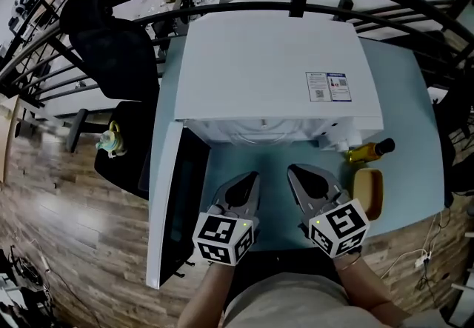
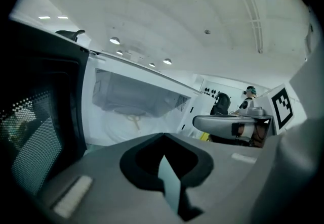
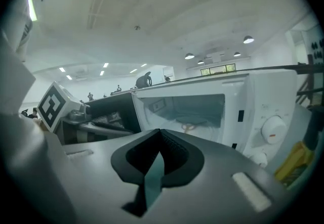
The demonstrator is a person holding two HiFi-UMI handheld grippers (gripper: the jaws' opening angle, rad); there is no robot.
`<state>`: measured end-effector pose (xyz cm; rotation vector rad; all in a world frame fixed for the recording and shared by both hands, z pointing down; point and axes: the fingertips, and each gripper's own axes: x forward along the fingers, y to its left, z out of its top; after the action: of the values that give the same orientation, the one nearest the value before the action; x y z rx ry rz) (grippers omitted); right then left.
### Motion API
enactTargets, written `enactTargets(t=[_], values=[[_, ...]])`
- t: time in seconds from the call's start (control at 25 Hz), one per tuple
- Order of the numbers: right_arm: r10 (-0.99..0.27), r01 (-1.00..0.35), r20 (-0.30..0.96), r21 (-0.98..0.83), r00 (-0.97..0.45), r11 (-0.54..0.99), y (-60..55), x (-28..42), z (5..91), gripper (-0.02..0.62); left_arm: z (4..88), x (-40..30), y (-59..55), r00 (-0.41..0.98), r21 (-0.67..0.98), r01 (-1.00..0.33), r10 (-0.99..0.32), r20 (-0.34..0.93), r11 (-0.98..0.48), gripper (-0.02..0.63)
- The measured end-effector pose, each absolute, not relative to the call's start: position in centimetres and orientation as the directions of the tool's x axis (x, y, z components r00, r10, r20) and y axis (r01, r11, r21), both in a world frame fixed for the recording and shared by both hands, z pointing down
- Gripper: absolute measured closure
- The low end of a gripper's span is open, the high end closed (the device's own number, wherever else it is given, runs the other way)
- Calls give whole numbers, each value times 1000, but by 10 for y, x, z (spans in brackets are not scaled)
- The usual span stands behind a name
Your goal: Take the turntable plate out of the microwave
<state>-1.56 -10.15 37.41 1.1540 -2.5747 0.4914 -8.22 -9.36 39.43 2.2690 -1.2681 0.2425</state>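
Nearest: left gripper (image 1: 250, 180) and right gripper (image 1: 295, 171), jaws together, empty; turntable plate (image 2: 119, 129) straight ahead toward frame top, inside open microwave (image 1: 281, 75).

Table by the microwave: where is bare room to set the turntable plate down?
Bare tabletop in front of the microwave, between its open door and the tan dish; a bare strip along the microwave's right side. Crowded at the front-right corner: bottle and dish.

We see a pale blue surface (image 1: 406, 97) carrying a white microwave (image 1: 274, 75) across most of its width, its door (image 1: 174, 208) swung open over the left edge. Just beside the microwave's right front corner lies a yellow bottle (image 1: 368, 150), and near it a tan dish (image 1: 368, 193).
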Motion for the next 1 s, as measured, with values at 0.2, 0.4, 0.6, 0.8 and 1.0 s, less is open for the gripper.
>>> enactTargets(t=[0.2,0.4,0.6,0.8,1.0], values=[[-681,-796,421,-227,-600,561,-107,-12,399,577,415,-84,-97,566,388,-819,-705,427,-423,604],[-672,-831,491,-271,-554,486,-112,-6,430,576,433,-89,-104,578,442,-805,-692,432,-396,604],[-675,-842,504,-347,-539,413,-116,-4,453,575,452,-93,-110,585,491,-792,-680,443,-361,604],[-678,-838,506,-427,-533,340,-124,-2,473,569,467,-92,-114,587,527,-782,-678,443,-333,604],[-671,-803,490,-524,-556,283,-132,-6,485,529,476,-90,-120,582,521,-787,-678,449,-331,604]])
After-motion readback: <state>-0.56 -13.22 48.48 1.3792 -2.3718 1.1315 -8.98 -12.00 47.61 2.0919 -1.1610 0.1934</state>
